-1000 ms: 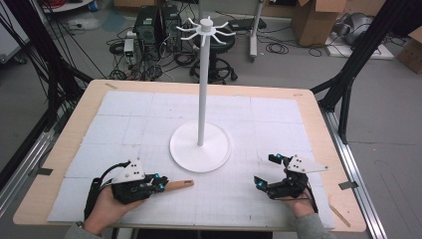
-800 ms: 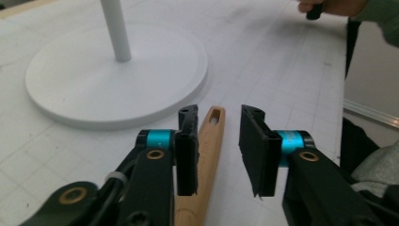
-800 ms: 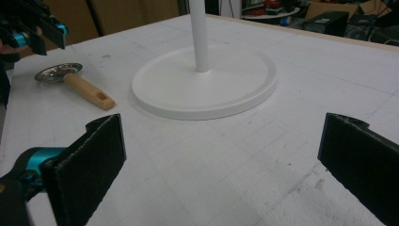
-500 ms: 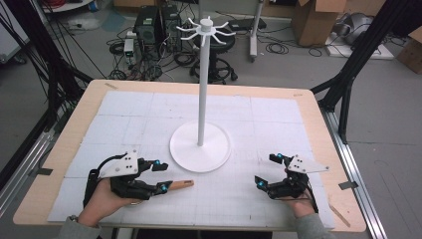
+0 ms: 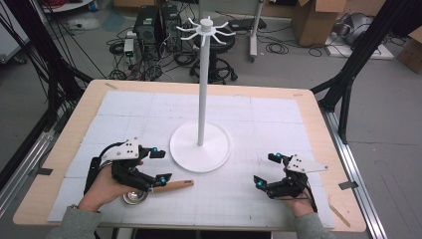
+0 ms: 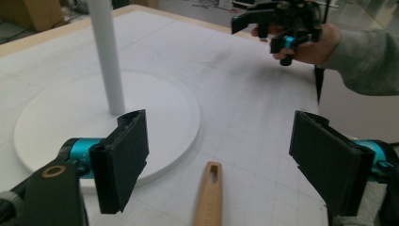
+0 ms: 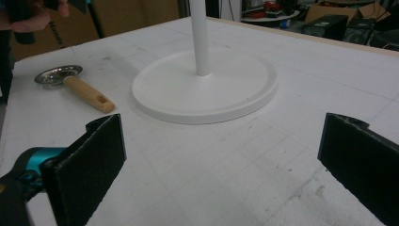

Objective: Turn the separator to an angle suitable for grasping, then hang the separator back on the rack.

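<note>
Lying flat on the white mat, the wooden-handled strainer (image 5: 158, 189) sits just beneath the left gripper (image 5: 160, 165), whose jaws have just been opening and now stand spread, handle below the gap, untouched. Beyond it stands the white stand (image 5: 200, 146). The right gripper (image 5: 266, 170), jaws spread on nothing, rests well apart, bare mat between, near the table edge (image 5: 343, 219).

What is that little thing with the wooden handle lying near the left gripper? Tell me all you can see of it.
It looks like a small strainer: a shallow round metal bowl, shiny with fine holes, on a short light wooden handle with a slot near its end. It lies flat on the white mat, its handle pointing toward the white stand's round base without touching it. The open left gripper hovers above it without gripping it.
</note>
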A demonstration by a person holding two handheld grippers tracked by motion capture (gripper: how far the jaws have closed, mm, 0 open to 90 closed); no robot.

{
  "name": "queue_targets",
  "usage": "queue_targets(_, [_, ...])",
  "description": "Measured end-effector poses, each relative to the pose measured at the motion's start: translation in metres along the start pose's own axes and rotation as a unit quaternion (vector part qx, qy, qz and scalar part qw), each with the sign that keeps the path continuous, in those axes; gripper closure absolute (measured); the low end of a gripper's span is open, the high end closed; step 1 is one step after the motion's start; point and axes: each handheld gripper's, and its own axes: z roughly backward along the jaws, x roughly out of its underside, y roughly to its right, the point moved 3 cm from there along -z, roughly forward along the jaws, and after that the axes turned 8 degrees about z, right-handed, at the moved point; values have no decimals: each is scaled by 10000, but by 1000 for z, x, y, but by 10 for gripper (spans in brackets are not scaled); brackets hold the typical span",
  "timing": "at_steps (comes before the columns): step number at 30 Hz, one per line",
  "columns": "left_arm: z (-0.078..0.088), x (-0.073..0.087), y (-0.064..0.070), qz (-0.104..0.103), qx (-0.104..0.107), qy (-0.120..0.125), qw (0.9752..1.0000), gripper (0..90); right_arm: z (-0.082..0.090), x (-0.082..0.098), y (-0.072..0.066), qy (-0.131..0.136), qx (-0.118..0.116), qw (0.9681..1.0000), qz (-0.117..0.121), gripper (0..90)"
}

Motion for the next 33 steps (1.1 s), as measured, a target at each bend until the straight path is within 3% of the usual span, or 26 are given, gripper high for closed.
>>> queue_targets(5, [2, 4, 4, -257, 92, -242, 9993, 195, -2, 2, -1, -83, -48, 10000, 3, 5])
queue_targets(9, [7, 5, 1, -212, -121, -450, 9987, 174, -1, 2, -3, -97, -87, 9999, 73, 5])
queue_targets(17, [19, 13, 5, -494, 107, -652, 9966, 172, 2, 3, -1, -69, 167, 9998, 54, 5])
queue_targets(20, [19, 14, 3, -395, 100, -741, 9964, 183, 3, 3, -1, -93, 167, 9998, 75, 4])
queue_targets(26, [17, 16, 0, -416, 152, -898, 9950, 192, 3, 3, -1, -89, 160, 9998, 49, 4])
queue_targets(31, [13, 18, -2, -287, 183, -1085, 9935, 201, 3, 3, -1, -118, 139, 9998, 66, 4])
queue_targets(33, [11, 17, -2, -147, 244, -1107, 9934, 224, 3, 3, -2, -116, 120, 9998, 48, 5])
